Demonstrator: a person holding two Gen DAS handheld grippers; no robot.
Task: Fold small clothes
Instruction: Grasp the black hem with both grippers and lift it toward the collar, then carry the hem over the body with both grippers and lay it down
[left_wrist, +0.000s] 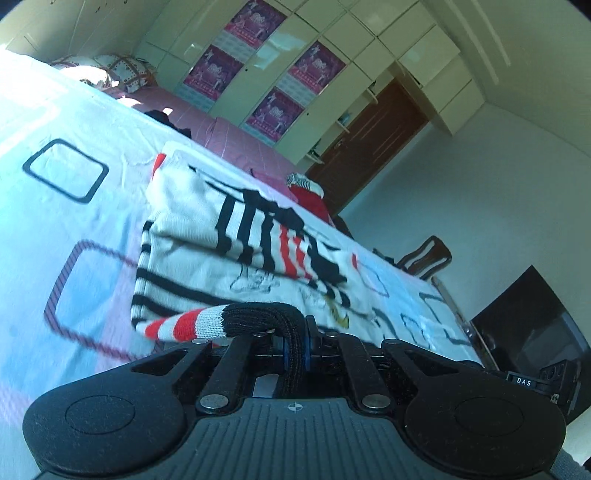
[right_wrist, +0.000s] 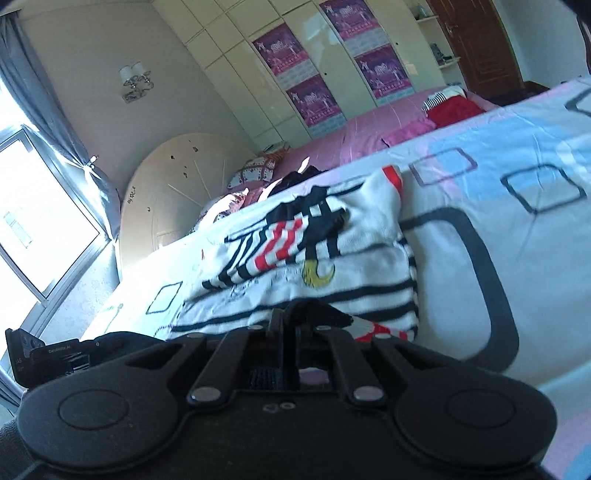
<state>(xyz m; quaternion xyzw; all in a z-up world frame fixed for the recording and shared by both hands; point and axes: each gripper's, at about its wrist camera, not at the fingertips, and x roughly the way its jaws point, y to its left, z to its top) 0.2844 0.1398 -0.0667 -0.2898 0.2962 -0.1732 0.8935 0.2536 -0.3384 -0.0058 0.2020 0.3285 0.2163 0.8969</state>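
Low over the bed (left_wrist: 44, 122) we go, and much is cut off: our own gripper bodies fill the bottom of both views, so the near edge of the sweater (left_wrist: 229, 258) drops out of sight behind them. The printed figure on its front is creased and hard to read; we make out black and red stripes and a yellow shape, no more.

On the left gripper (left_wrist: 293, 354), our jaws are closed tight on the sleeve (left_wrist: 207, 325), its black cuff pinched between the blue pads and the red-and-white striped part trailing off to the side.

On the right gripper (right_wrist: 291, 325), our jaws look drawn together with dark cloth bunched at the tips, right at the sweater's striped hem, but we cannot tell whether they truly grip it.

The sweater lies partly folded on the bedsheet (right_wrist: 498, 177), patterned with squares. Beyond it, a red garment (right_wrist: 456, 109) sits well apart, near the wardrobe (right_wrist: 258, 92).
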